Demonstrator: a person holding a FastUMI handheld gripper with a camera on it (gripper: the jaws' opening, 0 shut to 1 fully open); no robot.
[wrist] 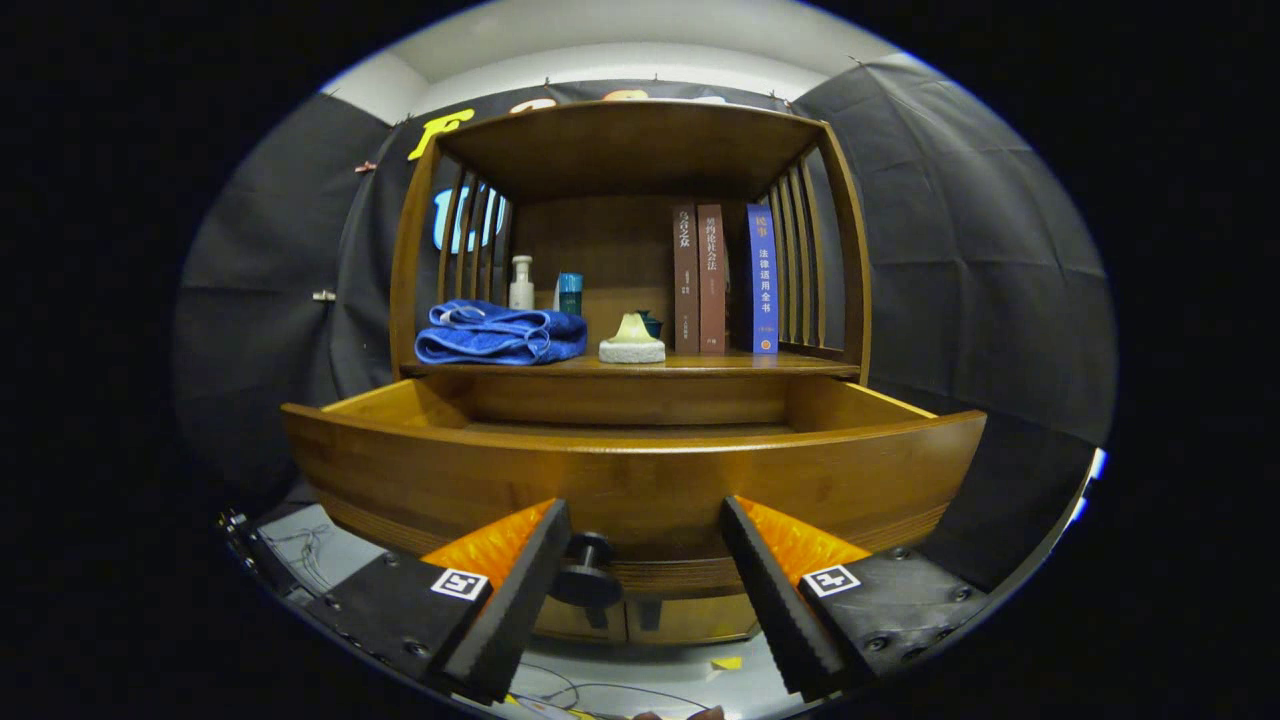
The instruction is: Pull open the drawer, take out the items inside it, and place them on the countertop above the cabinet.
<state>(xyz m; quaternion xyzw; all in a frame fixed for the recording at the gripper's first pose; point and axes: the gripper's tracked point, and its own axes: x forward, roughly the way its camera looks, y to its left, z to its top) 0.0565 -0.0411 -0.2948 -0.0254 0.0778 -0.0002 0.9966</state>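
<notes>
The gripper (645,560) is level and points straight forward. Its jaws are spread wide apart and hold nothing. Both fingers (520,590) are free, with a broad gap between them.

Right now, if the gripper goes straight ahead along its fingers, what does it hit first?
Most likely the drawer front. The gripper is open, with the dark knob between its fingers, close to the left one. The drawer is already pulled out. Depth is unclear, so the knob may touch first.
</notes>
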